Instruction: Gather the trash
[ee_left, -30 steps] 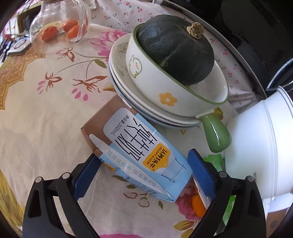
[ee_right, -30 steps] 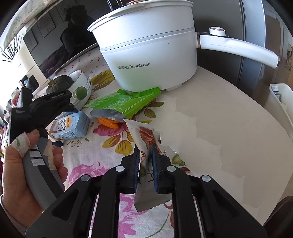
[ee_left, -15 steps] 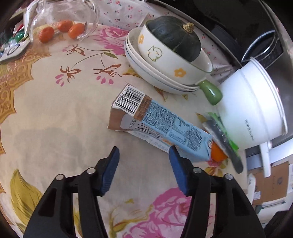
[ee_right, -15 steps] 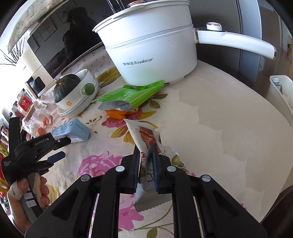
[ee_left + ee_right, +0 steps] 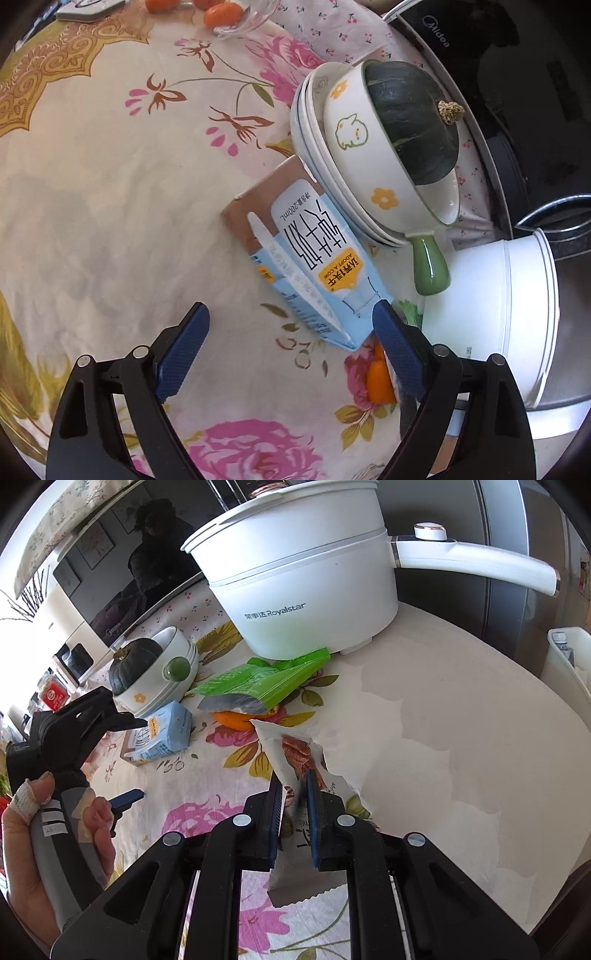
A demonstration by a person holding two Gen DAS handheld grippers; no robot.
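A blue and brown milk carton (image 5: 314, 266) lies on the flowered tablecloth against a stack of bowls; it also shows in the right wrist view (image 5: 162, 734). My left gripper (image 5: 291, 332) is open, its jaws wide on either side of the carton's near end, not touching it. In the right wrist view the left gripper (image 5: 125, 760) hangs over the carton. My right gripper (image 5: 295, 786) is shut on a torn white snack wrapper (image 5: 295, 753) and holds it above the table. A green snack bag (image 5: 262, 685) lies over an orange (image 5: 236, 720).
A white electric pot (image 5: 306, 587) with a long handle stands behind the green bag. A green-handled bowl (image 5: 373, 162) holding a dark squash (image 5: 410, 118) sits on stacked plates. A white bin (image 5: 569, 661) is at the table's right edge. A microwave (image 5: 517, 74) stands behind.
My left gripper swung back in toward the carton, which now lies between its open jaws again. The right gripper has kept still with the wrapper.
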